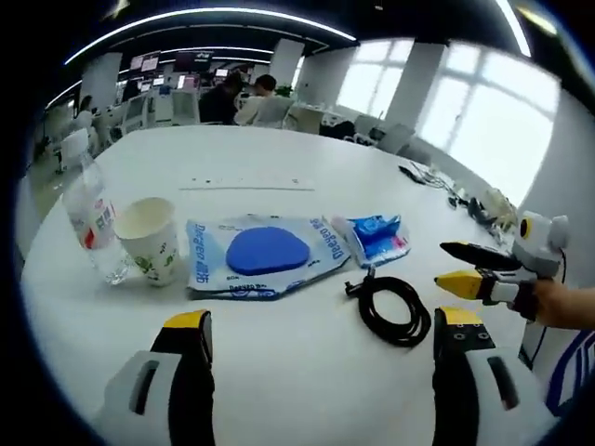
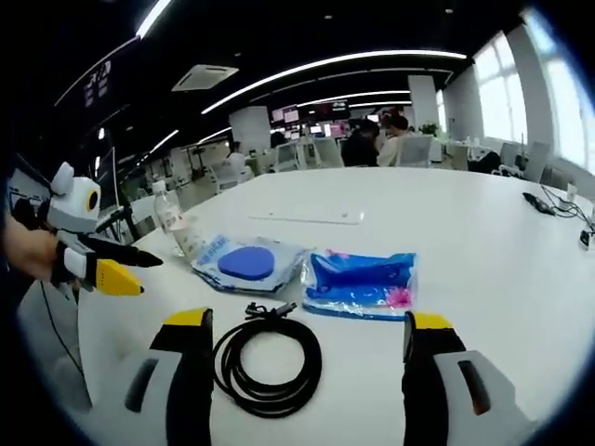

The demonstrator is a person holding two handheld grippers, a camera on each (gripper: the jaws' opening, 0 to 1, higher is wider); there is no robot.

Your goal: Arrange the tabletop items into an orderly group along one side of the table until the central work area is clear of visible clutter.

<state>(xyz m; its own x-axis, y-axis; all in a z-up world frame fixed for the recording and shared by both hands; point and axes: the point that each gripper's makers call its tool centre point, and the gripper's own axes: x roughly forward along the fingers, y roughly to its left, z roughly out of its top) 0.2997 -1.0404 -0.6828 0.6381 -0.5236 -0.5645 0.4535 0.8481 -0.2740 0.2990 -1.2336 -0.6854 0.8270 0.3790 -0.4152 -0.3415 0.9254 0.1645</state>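
While both grippers hover with jaws spread and empty, the right gripper (image 2: 305, 372) sits just over the coiled black cable (image 2: 267, 364). Close by lie a blue packet (image 2: 361, 282) and a pouch with a blue disc (image 1: 265, 253), then a paper cup (image 1: 151, 239) and water bottle (image 1: 91, 218) (apparently touching). A careless pinch could catch one loop only, so the cable uncoils and drags across the table (image 1: 307, 372).
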